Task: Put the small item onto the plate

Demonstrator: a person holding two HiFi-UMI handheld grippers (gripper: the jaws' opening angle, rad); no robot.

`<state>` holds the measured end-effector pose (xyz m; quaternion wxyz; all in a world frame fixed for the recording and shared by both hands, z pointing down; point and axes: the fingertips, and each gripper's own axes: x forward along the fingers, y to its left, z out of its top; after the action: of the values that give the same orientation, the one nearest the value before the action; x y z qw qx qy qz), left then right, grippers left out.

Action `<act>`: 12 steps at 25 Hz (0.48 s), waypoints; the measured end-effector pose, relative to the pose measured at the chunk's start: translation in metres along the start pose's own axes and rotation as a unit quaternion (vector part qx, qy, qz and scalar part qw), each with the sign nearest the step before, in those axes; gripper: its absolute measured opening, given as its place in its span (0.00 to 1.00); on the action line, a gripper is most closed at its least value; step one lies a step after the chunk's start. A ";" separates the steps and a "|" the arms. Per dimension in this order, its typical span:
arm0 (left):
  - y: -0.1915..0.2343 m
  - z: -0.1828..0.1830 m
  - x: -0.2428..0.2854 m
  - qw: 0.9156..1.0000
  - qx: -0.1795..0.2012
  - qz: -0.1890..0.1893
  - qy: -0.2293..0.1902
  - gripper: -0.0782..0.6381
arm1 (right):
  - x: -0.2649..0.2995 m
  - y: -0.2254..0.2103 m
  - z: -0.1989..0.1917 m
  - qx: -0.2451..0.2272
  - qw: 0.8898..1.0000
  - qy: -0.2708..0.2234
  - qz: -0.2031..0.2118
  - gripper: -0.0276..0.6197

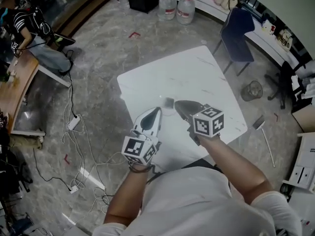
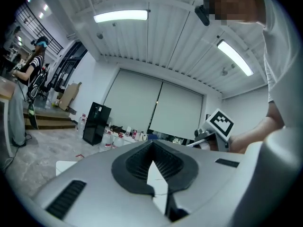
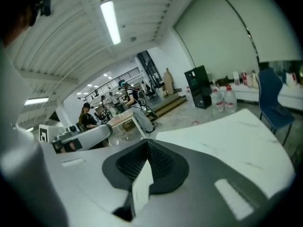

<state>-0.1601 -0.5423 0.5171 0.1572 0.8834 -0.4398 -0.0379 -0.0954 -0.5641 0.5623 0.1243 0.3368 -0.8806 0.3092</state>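
We hold the left tool (image 1: 158,110) and right tool (image 1: 177,103) above the white worktop (image 1: 197,77), both closed and empty, apparently standing clear. The small item (image 1: 169,102) lies just beyond their tips; whether on a plate, we cannot tell.

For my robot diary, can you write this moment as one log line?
left claw: shut, empty | right claw: shut, empty | small grey item: on white table, not held
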 end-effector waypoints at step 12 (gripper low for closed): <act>-0.152 0.092 -0.072 0.995 0.051 0.072 -0.042 0.12 | -0.183 0.141 0.060 -0.258 0.954 -0.145 0.047 0.05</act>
<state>-0.1062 -0.4223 0.3778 0.0959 0.8539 -0.5099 -0.0408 -0.0551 -0.4253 0.3722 0.0634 0.2928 -0.9537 0.0251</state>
